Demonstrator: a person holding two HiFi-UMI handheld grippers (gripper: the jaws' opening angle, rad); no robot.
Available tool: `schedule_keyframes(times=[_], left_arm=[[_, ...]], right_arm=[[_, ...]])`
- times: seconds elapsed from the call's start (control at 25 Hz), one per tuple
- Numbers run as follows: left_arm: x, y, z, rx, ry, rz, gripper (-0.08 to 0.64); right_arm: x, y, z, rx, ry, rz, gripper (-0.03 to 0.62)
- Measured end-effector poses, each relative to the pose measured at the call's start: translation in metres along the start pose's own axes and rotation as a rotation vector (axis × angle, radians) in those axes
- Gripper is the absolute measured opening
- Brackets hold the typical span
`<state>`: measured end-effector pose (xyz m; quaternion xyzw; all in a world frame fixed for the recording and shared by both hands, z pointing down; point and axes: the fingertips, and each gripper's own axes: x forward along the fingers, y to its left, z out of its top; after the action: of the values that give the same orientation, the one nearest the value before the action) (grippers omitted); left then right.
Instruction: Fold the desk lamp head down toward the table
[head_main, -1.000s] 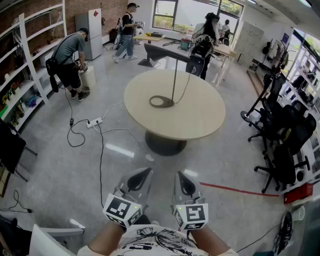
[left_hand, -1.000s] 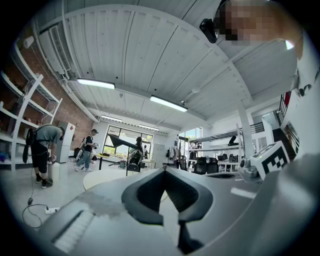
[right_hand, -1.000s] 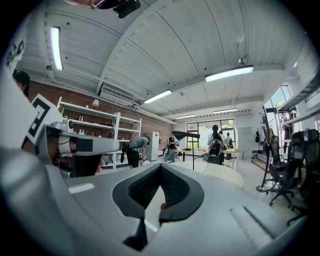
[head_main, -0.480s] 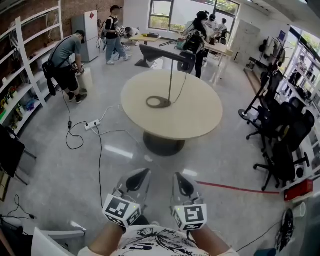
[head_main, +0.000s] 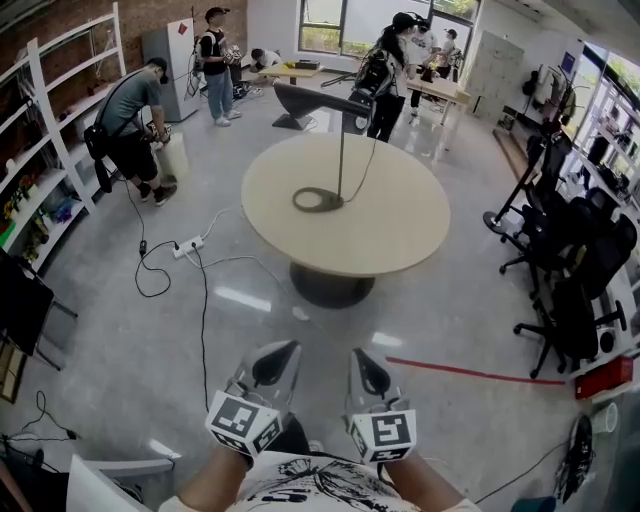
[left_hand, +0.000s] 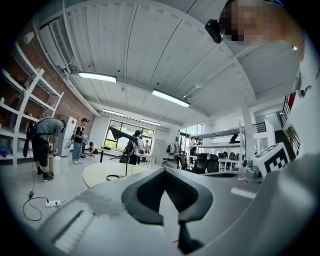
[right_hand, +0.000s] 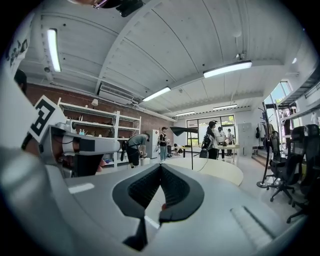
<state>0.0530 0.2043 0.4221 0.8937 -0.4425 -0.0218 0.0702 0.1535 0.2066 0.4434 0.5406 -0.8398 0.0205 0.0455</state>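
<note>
A black desk lamp (head_main: 341, 150) stands on the round beige table (head_main: 400, 230), its long flat head (head_main: 320, 103) level on top of a thin pole that rises from a ring base (head_main: 317, 199). The lamp (left_hand: 125, 137) also shows far off in the left gripper view, and the lamp (right_hand: 184, 131) in the right gripper view. Both grippers are held close to my body over the floor, well short of the table. My left gripper (head_main: 293, 345) and right gripper (head_main: 357, 352) are shut with nothing between their tips.
A power strip (head_main: 188, 245) and loose cables lie on the floor left of the table. Black office chairs (head_main: 570, 280) crowd the right side. A red tape line (head_main: 470, 372) crosses the floor ahead. Several people stand by the white shelves (head_main: 50, 130) and far tables.
The people at the back have shifted places. The table has slid slightly in my view. Both grippers stay shut in the same spot near my body.
</note>
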Motion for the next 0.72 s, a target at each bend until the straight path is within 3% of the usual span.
schedule_keyframes(times=[0.32,0.72], left_arm=[[0.024,0.056,-0.004,-0.029,0.022,0.031,0.005],[0.086,0.191,0.032,-0.030,-0.011,0.027,0.005]], right_arm=[[0.056,-0.003,-0.007,0.010,0.039,0.005,0.009],[0.193,-0.002,0.013,0.006,0.046,-0.009,0.009]])
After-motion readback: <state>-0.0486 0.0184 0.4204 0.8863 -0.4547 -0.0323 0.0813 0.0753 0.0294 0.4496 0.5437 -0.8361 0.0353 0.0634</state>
